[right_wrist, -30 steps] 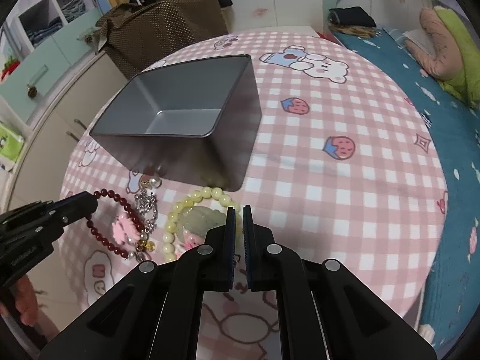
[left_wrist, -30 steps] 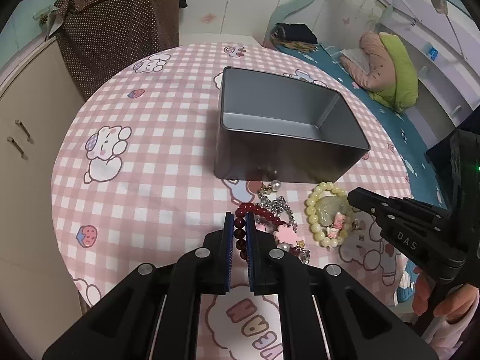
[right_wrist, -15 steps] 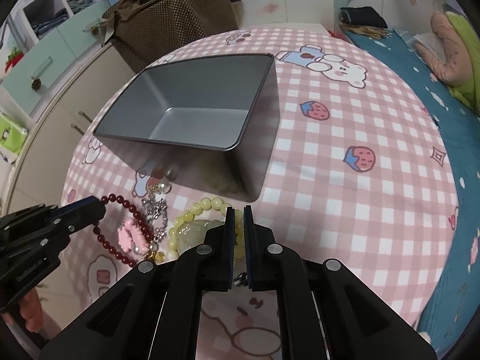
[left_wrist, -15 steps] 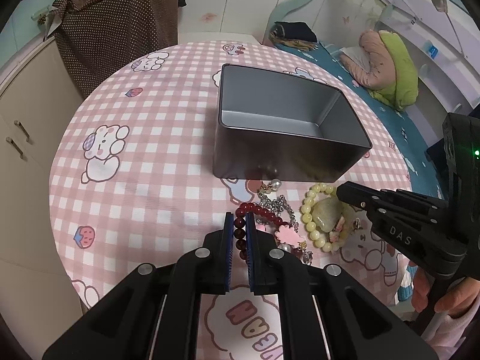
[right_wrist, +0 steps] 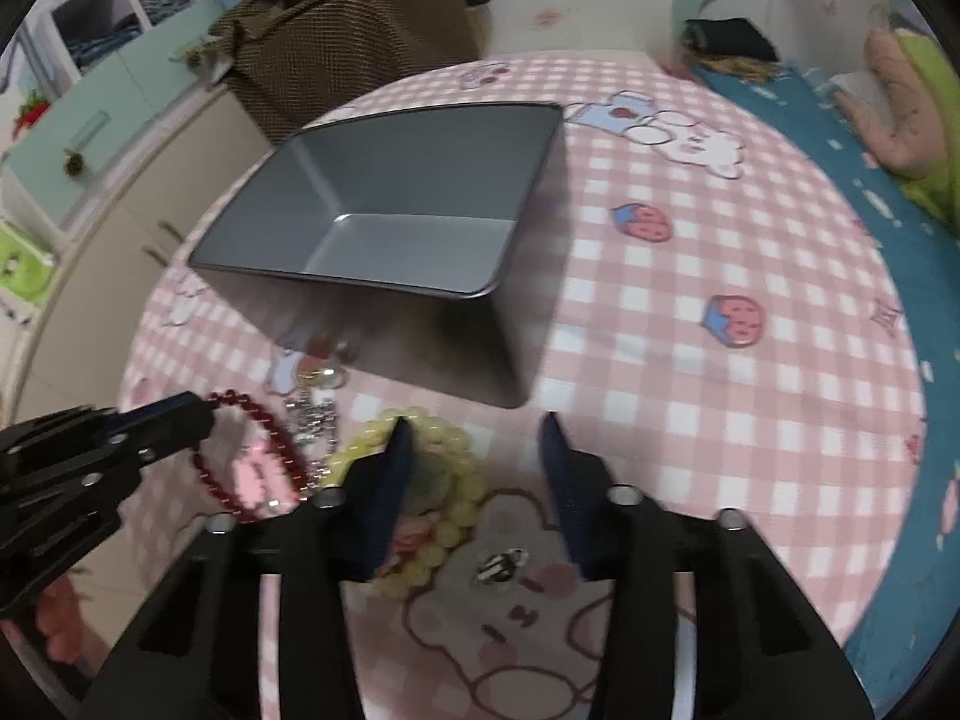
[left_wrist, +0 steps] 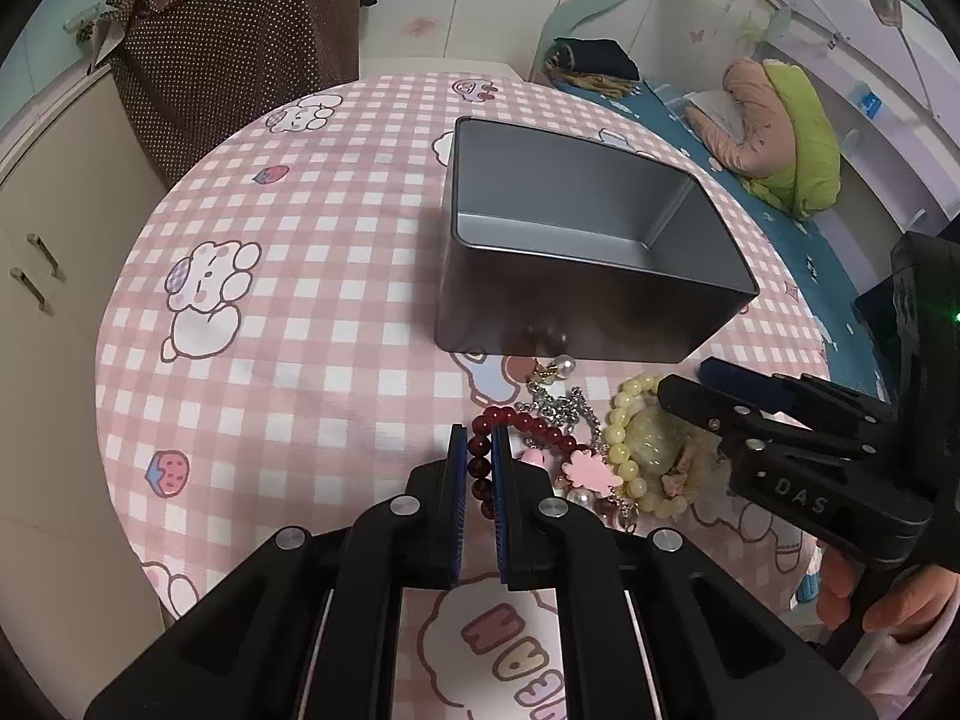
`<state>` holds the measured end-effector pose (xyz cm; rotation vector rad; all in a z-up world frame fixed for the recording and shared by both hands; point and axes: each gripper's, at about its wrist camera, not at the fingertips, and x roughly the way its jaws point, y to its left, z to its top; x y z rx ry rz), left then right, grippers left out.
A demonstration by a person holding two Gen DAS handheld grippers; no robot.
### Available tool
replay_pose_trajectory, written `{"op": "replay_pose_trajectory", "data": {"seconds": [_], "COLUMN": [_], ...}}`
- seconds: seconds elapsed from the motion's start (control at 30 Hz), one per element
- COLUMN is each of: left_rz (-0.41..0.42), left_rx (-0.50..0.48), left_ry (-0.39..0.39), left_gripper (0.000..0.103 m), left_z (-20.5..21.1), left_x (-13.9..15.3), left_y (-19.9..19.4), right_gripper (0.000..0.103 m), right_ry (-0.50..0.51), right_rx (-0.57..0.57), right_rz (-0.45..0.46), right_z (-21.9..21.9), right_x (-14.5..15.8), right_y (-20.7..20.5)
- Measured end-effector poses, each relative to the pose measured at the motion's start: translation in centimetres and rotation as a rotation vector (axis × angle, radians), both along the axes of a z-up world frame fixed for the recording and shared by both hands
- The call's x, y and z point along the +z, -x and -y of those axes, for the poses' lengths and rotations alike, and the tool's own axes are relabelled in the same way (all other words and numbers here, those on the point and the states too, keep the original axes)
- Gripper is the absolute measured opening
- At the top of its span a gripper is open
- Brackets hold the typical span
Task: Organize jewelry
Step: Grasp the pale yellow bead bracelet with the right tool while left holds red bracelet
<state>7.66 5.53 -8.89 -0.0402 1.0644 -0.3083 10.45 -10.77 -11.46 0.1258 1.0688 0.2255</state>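
On the round table: pink-and-white checked cloth with cartoon bears [left_wrist: 288, 324], jewelry heaped at its near edge.
Container: empty grey rectangular metal tin [left_wrist: 576, 240], open side up, just behind the heap; likely set there to receive each piece.
Dark red bead bracelet [left_wrist: 528, 423]: flat on the cloth, near arc caught between the blue pads.
Left gripper [left_wrist: 480, 468]: pressed together on the red beads, pointing steeply down; probably pinning that bracelet apart from the tangle before a lift.
Pale yellow bead bracelet with a green stone [right_wrist: 444, 474]: lying just right of the red one, near the tin's front wall, not yet picked up.
Right gripper [right_wrist: 477, 450]: jaws just spreading, now apart, left finger over the yellow beads, right finger over bare cloth; nothing pinched; seemingly widening to straddle the bracelet's rim.
Silver chain with a pearl [left_wrist: 561, 396]: between the two bracelets, touching both heaps, close under the tin.
Pink flower charm [left_wrist: 588, 468]: resting on the pile beside the red beads.
Progress, as a judgement: early, tin bare, every piece outside it.
Risk, as a judgement: chain may snag and drag along with either bracelet.
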Motion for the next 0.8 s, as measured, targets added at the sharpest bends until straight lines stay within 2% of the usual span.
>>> {"op": "replay_pose_trajectory", "data": {"seconds": [0.1, 0.17, 0.23, 0.3, 0.37, 0.43, 0.5, 0.6, 0.73, 0.8], "left_rz": [-0.002, 0.003, 0.006, 0.007, 0.004, 0.001, 0.001, 0.004, 0.005, 0.002], "left_rx": [0.000, -0.004, -0.012, -0.016, -0.016, -0.015, -0.014, -0.013, -0.020, -0.021], "left_ry": [0.003, 0.002, 0.002, 0.004, 0.005, 0.005, 0.011, 0.014, 0.007, 0.009], "left_gripper": [0.006, 0.006, 0.007, 0.007, 0.007, 0.007, 0.007, 0.006, 0.006, 0.007], "left_z": [0.0, 0.0, 0.1, 0.1, 0.1, 0.0, 0.0, -0.1, 0.0, 0.0], "left_x": [0.0, 0.1, 0.1, 0.1, 0.0, -0.1, -0.1, 0.0, 0.0, 0.0], "left_y": [-0.1, -0.2, -0.1, 0.0, -0.1, -0.3, -0.3, -0.3, -0.1, -0.1], "right_gripper": [0.029, 0.026, 0.019, 0.019, 0.019, 0.019, 0.021, 0.021, 0.021, 0.021], "right_ry": [0.035, -0.010, -0.033, 0.021, 0.032, 0.049, -0.024, 0.024, 0.048, 0.101], "right_rx": [0.053, 0.048, 0.012, -0.046, -0.046, -0.022, -0.008, 0.002, 0.052, 0.085], "right_rz": [0.012, -0.011, -0.023, -0.002, -0.026, -0.031, -0.012, 0.017, -0.022, -0.019], "right_z": [-0.7, -0.1, 1.0, 2.2, 2.8, 2.6, 2.1, 1.1, -0.3, -1.1], "right_x": [0.3, 0.2, 0.1, 0.5, 0.0, 0.0, 0.7, 1.2, 0.0, 0.1], "right_y": [0.2, 0.1, -0.1, -0.1, -0.2, 0.1, 0.6, 0.5, -0.5, -0.5]}}
